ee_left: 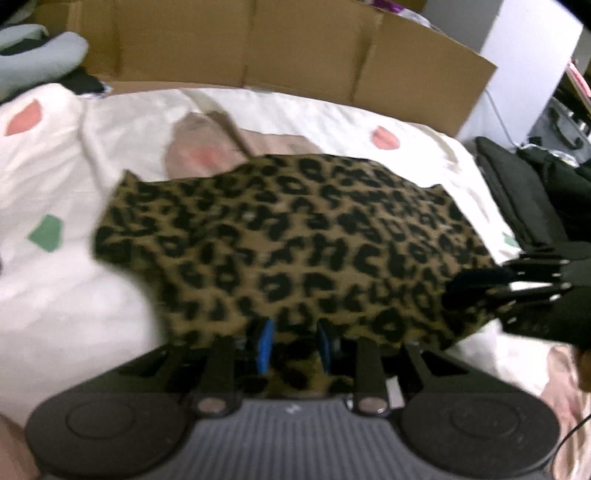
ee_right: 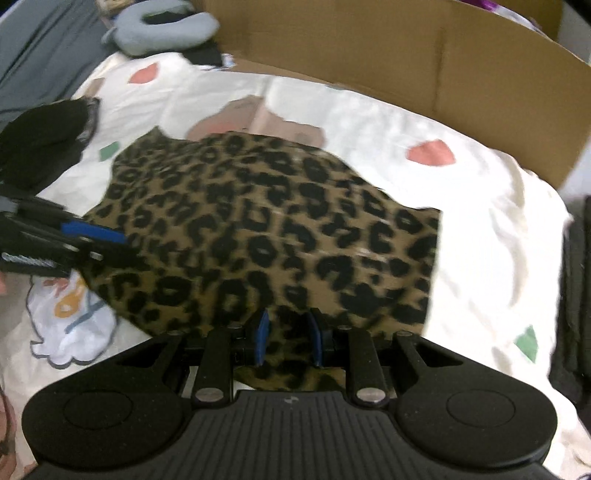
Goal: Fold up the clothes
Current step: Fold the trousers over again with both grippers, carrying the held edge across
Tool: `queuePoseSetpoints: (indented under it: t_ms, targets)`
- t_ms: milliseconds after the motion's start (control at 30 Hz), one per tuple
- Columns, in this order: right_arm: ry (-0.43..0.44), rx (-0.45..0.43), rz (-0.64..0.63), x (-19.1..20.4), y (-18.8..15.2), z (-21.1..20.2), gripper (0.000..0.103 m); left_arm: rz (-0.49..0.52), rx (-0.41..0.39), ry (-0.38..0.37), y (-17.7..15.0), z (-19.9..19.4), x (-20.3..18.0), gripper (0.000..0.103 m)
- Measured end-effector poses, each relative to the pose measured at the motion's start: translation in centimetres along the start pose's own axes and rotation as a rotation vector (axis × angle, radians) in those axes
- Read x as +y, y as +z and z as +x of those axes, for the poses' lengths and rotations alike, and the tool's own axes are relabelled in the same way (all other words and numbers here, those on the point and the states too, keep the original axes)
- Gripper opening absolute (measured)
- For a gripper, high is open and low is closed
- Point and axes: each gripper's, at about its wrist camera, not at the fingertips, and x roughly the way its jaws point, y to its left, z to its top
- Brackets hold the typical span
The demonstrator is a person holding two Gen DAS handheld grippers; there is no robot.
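1. Left wrist view: the left gripper has its blue-padded jaws closed on the near edge of a leopard-print garment.
2. Right wrist view shows the right gripper with its jaws likewise pinching that hem, cloth bunched between the pads.
3. Tan with black spots, the garment spreads away from both grippers over a white bedsheet with pink and green patches, its near edge lifted.
4. Beneath its far edge a pale pink cloth shows.
5. Farther back stands a flattened cardboard box; its contents cannot be made out.
6. A grey neck pillow lies at the far left.
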Motion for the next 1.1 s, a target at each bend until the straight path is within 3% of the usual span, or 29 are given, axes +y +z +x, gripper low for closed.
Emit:
queuePoseSetpoints:
  t_ms: [167, 600, 800, 1100]
  targets:
    - [-0.003, -0.018, 0.023, -0.6, -0.2, -1.4, 0.03, -0.035, -0.034, 0.005, 0.2, -2.1, 0.3, 0.031]
    - [0.095, -0.011, -0.072, 4.8, -1.4, -1.5, 0.03, 0.032, -0.011, -0.132, -2.6, -1.1, -5.3, 0.031]
    - [0.074, 0.007, -0.097, 5.6, -2.1, -0.2, 0.029, 0.048, -0.008, -0.102, -3.5, 0.0, -5.6, 0.025]
    - [0.035, 0.006, -0.05, 3.8, -2.4, -0.7, 0.029, -0.024, -0.026, -0.042, -3.5, -0.6, -2.8, 0.022]
